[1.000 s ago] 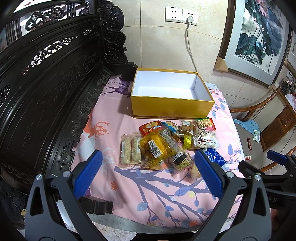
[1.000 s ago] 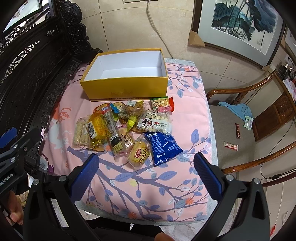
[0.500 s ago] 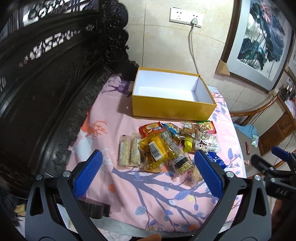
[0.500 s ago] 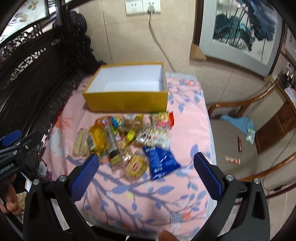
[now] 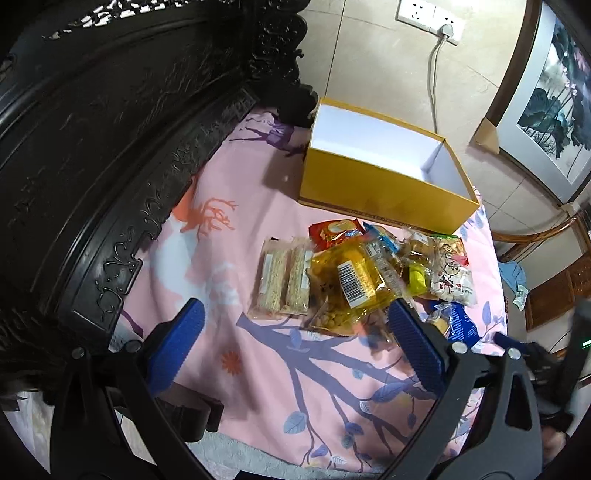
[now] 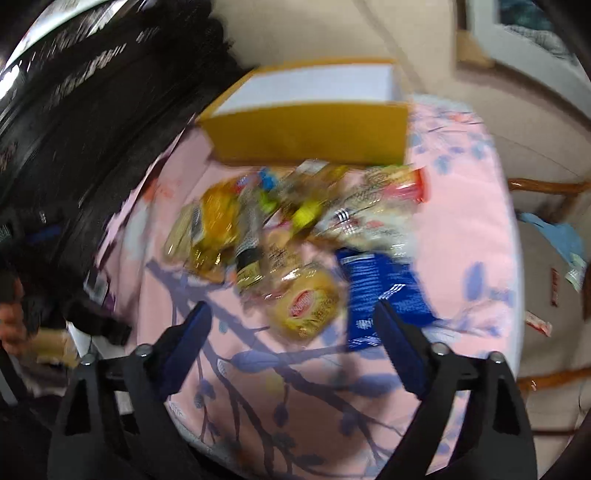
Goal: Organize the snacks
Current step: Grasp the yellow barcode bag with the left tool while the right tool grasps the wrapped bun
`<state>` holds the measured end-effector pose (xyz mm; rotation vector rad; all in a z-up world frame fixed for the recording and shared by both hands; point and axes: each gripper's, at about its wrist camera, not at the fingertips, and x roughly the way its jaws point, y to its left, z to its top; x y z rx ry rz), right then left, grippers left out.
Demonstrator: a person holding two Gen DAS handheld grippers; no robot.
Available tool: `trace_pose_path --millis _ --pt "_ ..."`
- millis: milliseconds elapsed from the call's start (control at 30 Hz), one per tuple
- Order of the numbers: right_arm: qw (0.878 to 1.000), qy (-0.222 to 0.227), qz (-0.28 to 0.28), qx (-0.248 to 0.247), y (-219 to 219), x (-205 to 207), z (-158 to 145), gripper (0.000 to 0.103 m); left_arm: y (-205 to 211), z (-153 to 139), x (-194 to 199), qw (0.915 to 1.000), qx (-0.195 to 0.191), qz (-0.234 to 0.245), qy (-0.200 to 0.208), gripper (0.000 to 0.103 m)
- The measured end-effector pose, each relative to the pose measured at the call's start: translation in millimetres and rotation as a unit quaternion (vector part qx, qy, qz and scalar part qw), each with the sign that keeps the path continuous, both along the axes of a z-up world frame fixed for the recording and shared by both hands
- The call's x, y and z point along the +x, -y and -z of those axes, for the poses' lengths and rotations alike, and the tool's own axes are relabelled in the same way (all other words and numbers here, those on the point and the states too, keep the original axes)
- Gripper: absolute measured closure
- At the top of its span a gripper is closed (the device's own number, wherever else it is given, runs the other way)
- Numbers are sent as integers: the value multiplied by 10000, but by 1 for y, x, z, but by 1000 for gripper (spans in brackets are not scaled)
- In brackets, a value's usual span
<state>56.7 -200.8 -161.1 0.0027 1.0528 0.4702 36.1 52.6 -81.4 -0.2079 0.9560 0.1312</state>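
A: What is shown by the left view that is lost in the right?

B: The carved bench back (image 5: 110, 166) is seen sharp across the upper left, and the socket (image 5: 430, 16) at the top. The right view is smeared throughout; only there are a chair (image 6: 546, 188) and small packets on the floor (image 6: 537, 323) seen at the right edge.

A: Where is room left?

B: Bare pink cloth (image 5: 258, 369) is seen in the lower middle of both views. The yellow box (image 5: 380, 184), white inside, is set above centre, with the snacks (image 5: 354, 277) piled just below it, near its front wall.

A: And the grippers?

B: Both are angled down at the cloth. The left gripper (image 5: 295, 325) is spread wide and holds nothing. The right gripper (image 6: 291, 317) is closing, its pads not yet pressed on anything; a round yellow pack (image 6: 308, 306) and a blue bag (image 6: 384, 291) are framed between its fingers.
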Motion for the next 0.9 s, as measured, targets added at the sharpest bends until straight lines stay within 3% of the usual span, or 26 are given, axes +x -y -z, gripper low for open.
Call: trace_pose_path --millis 200,433,500,700,900 --pt "9981 -431 -363 -266 -18 21 47 22 -7 0 7 9996 275 -66 22 2" --pt "9971 -609 -353 -293 -18 35 64 26 -27 11 21 9984 309 -435 -162 2" --pt "9970 -597 -370 -334 -18 37 65 28 -30 14 25 9981 355 -461 -198 2" --pt "9973 -502 -359 -399 -8 34 64 46 -26 37 38 9976 350 -358 -483 2" --pt "9987 -493 -72 -63 14 29 47 48 0 55 53 9966 265 101 -773 2"
